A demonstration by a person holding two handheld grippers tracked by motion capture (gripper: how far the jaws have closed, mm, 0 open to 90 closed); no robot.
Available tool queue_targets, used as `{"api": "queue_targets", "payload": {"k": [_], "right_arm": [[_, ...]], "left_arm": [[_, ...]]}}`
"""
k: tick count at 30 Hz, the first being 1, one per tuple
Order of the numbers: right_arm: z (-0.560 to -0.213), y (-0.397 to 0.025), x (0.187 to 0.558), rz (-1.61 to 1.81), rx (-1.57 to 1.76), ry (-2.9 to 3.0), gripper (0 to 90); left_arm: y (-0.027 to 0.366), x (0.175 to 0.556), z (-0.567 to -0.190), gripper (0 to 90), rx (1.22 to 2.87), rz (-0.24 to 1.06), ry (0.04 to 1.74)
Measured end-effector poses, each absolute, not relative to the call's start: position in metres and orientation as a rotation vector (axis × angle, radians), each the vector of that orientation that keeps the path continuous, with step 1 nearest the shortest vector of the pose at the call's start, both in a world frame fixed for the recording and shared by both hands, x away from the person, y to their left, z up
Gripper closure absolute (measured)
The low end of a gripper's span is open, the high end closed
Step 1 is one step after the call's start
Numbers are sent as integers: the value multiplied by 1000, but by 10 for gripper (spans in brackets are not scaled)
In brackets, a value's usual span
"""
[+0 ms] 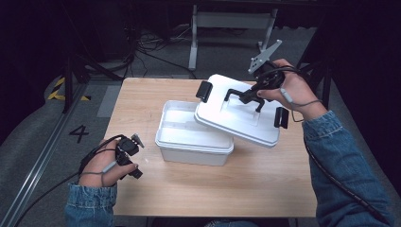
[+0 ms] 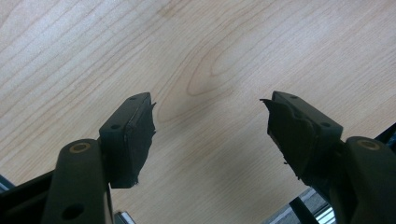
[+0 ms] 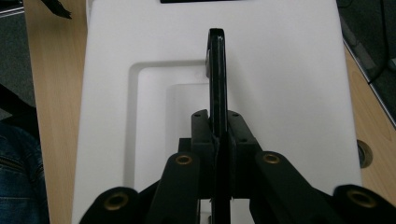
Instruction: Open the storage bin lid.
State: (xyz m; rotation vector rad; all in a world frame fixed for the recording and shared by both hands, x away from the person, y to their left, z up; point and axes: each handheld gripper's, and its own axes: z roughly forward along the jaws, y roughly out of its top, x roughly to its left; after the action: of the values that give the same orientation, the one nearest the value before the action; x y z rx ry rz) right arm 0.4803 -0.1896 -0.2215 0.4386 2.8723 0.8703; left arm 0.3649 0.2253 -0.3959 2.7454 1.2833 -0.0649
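A white plastic box (image 1: pixel 189 137) stands open in the middle of the wooden table (image 1: pixel 213 189). Its white lid (image 1: pixel 236 116) hangs tilted above the box's right side, with black clips (image 1: pixel 204 91) at both ends. My right gripper (image 1: pixel 250 97) is shut on the lid's black handle (image 3: pixel 217 70), which runs up between the jaws in the right gripper view. My left gripper (image 1: pixel 135 165) rests by the table's left edge, away from the box. Its jaws stand wide open over bare wood (image 2: pixel 205 84) with nothing between them.
Beyond the table's far edge are a metal stand (image 1: pixel 231 21) and cables on the grey floor. A rail with a painted 4 (image 1: pixel 78 133) runs along the left. Bare tabletop lies in front of the box.
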Motion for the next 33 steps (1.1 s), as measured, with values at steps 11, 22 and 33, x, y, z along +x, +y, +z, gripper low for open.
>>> {"api": "queue_targets", "payload": {"k": [11,22,33], "right_arm": [[-226,-235,480,832,564,2844,845],[-231,-270,478,812,661,2819,845],[-250,-307,483,781,804,2789,845]], "left_arm": [[225,365,-396,323,2744,-66,1287],[225,365,-397,323,2748,-65,1279],[224,365,-398,323,2747,-64,1287]]}}
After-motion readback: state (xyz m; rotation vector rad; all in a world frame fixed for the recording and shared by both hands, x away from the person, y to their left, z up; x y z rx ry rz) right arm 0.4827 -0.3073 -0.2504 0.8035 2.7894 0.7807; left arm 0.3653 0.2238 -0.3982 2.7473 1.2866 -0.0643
